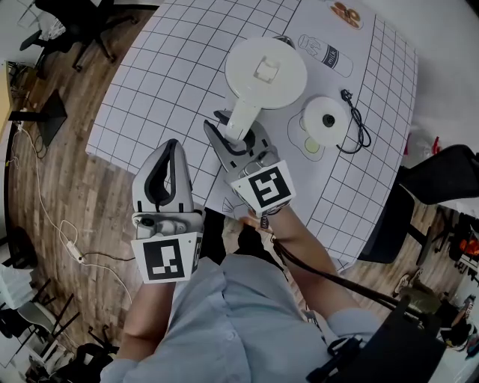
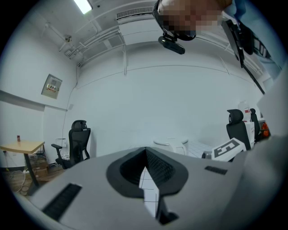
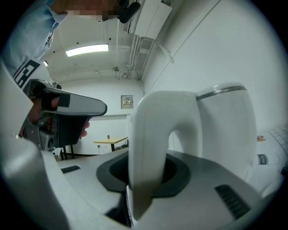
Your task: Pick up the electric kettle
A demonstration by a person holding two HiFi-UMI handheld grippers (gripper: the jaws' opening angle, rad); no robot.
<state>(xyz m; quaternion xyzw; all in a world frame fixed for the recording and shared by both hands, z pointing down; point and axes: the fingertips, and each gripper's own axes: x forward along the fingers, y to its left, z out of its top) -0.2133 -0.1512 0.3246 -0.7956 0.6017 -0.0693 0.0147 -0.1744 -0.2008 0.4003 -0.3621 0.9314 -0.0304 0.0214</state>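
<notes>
A white electric kettle (image 1: 266, 72) stands on the gridded table sheet (image 1: 172, 67), seen from above with its round lid up and its handle (image 1: 245, 114) pointing toward me. My right gripper (image 1: 238, 133) is shut on that handle, one jaw on either side. In the right gripper view the handle (image 3: 146, 152) fills the space between the pads of my right gripper (image 3: 145, 179), and the kettle body (image 3: 222, 126) rises behind it. My left gripper (image 1: 171, 147) hangs over the table's near edge, left of the kettle, shut with nothing in it. The left gripper view shows its tips (image 2: 146, 158) together.
The kettle's round white base (image 1: 327, 118) lies to the right of the kettle, its black cord (image 1: 358, 123) curled beside it. Printed outlines mark the sheet near the far edge (image 1: 325, 54). Office chairs (image 1: 75, 22) stand at far left, another chair (image 1: 441, 179) at right. Cables (image 1: 60, 224) trail on the wooden floor.
</notes>
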